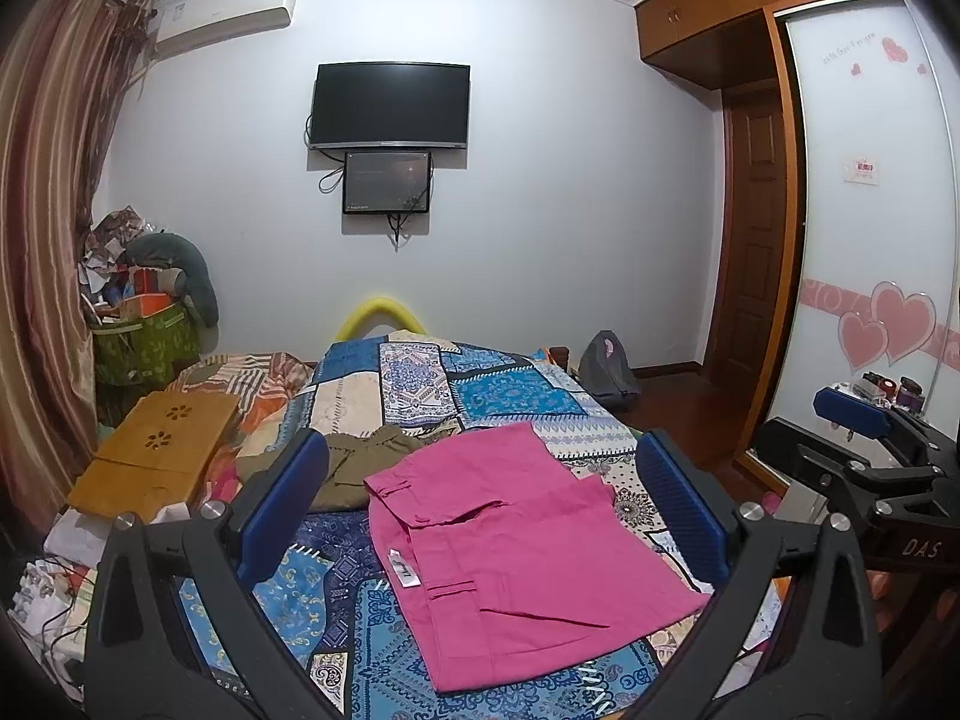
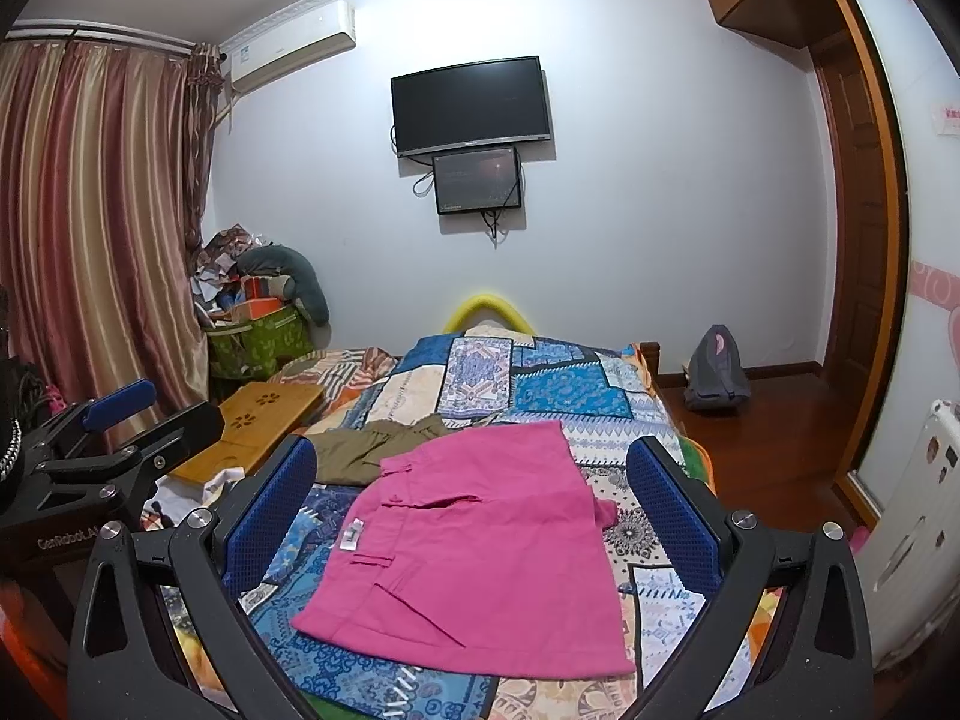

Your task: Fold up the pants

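Observation:
Pink pants lie folded flat on the patterned bedspread, white label showing; they also show in the right wrist view. My left gripper is open and empty, held above the near edge of the pants, its blue pads either side. My right gripper is open and empty, also above the pants. In the left wrist view the right gripper shows at the right edge. In the right wrist view the left gripper shows at the left edge.
An olive garment lies crumpled behind the pink pants. A wooden lap tray sits on the bed's left side. A green bag of clutter stands by the curtain. A grey backpack rests on the floor at right.

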The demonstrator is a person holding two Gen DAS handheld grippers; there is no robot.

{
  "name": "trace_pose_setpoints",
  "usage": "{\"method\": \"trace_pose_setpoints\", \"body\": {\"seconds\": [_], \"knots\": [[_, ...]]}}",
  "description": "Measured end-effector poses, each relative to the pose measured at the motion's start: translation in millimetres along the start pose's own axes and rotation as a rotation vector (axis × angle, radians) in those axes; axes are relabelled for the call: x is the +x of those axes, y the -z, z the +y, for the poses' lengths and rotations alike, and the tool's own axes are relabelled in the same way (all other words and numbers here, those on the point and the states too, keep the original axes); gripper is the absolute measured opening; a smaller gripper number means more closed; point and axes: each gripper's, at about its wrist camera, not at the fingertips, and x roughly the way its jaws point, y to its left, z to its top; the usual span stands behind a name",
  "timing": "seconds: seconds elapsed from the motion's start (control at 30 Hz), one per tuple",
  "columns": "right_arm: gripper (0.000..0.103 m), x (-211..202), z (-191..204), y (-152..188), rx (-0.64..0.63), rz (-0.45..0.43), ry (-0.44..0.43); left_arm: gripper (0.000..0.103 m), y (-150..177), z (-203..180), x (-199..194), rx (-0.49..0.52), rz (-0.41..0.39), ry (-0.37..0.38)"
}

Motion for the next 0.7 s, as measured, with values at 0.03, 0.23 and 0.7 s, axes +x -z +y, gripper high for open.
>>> {"method": "trace_pose_setpoints", "body": {"seconds": [0.03, 0.23, 0.7], "knots": [[0.103, 0.5, -0.3, 0.0, 0.0, 0.002, 0.0, 0.103, 0.0, 0.0, 0.0, -0.001, -0.001, 0.0], [0.103, 1.8, 0.3, 1.4, 0.001, 0.003, 0.002, 0.103, 0.2, 1.2, 0.4, -0.007, -0.001, -0.003], [0.103, 14.4, -4.0, 2.6, -0.014, 0.009, 0.007, 0.103, 1.8, 7.0, 15.3, -0.023, 0.029, -0.009]]}}
